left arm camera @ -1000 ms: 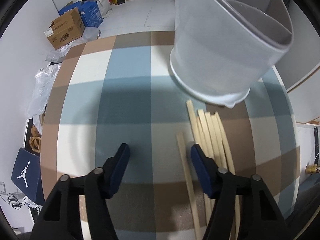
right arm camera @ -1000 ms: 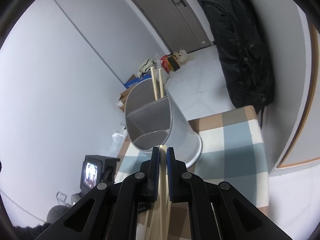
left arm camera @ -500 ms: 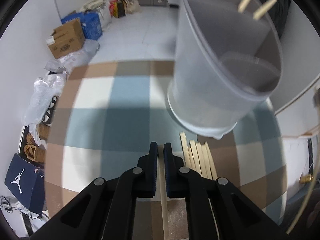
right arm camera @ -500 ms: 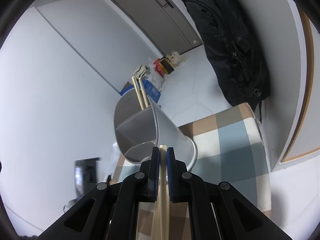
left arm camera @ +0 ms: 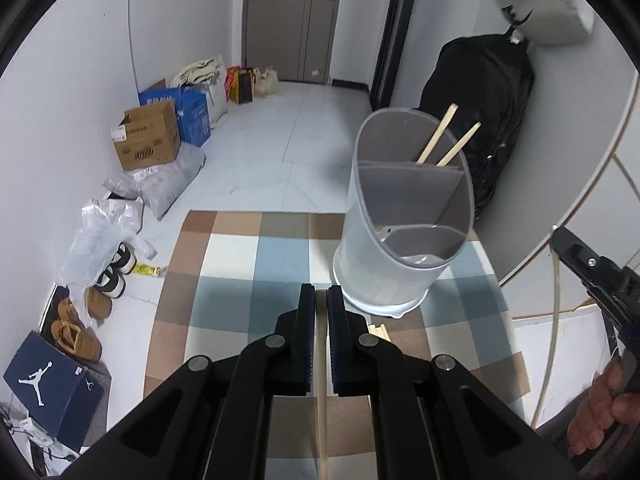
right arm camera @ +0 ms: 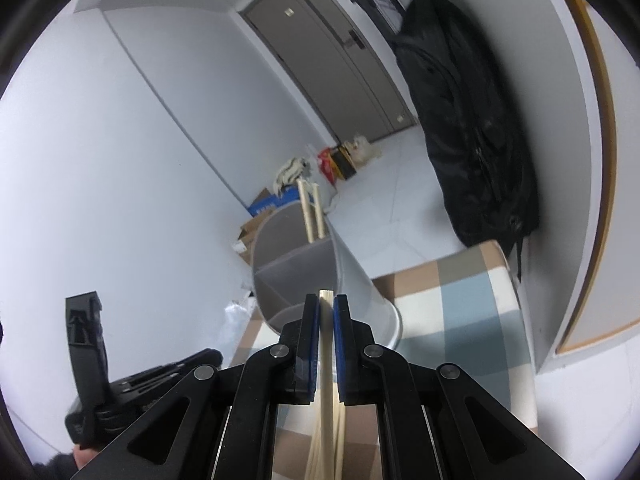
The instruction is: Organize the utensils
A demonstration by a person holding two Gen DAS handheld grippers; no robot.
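On the far left of our left wrist view, a navy shoebox with a white jumping figure (left arm camera: 48,392) sits on the floor, its lower corner cut off by the lens edge. Beside it a clear crumpled plastic bag (left arm camera: 100,240) covers shoes we can only partly make out. The brown cardboard box (left arm camera: 146,140) carries print too small to read.

Our left gripper (left arm camera: 321,300) has its blue-padded jaws narrow, clamped on one pale wooden chopstick (left arm camera: 321,392); its lower end runs out of the picture. A second ago these jaws stood wide over the checked blue, tan and cream tablecloth (left arm camera: 240,264) with nothing between them, and the view was much closer to the cloth. The loose pale chopsticks left on the cloth (left arm camera: 380,330) are now mostly hidden behind our gripper.

The grey divided plastic utensil holder (left arm camera: 404,232) stands on the cloth just beyond, with two wooden chopsticks leaning in its far compartment (left arm camera: 446,144), their lower parts hidden by the divider. What lies in the near compartment is unclear.

At the right edge, our right hand (left arm camera: 600,408) is cut off. In the right wrist view, the right gripper (right arm camera: 327,312) is closed narrowly on a pale chopstick bundle (right arm camera: 326,420), as before; we cannot count the sticks
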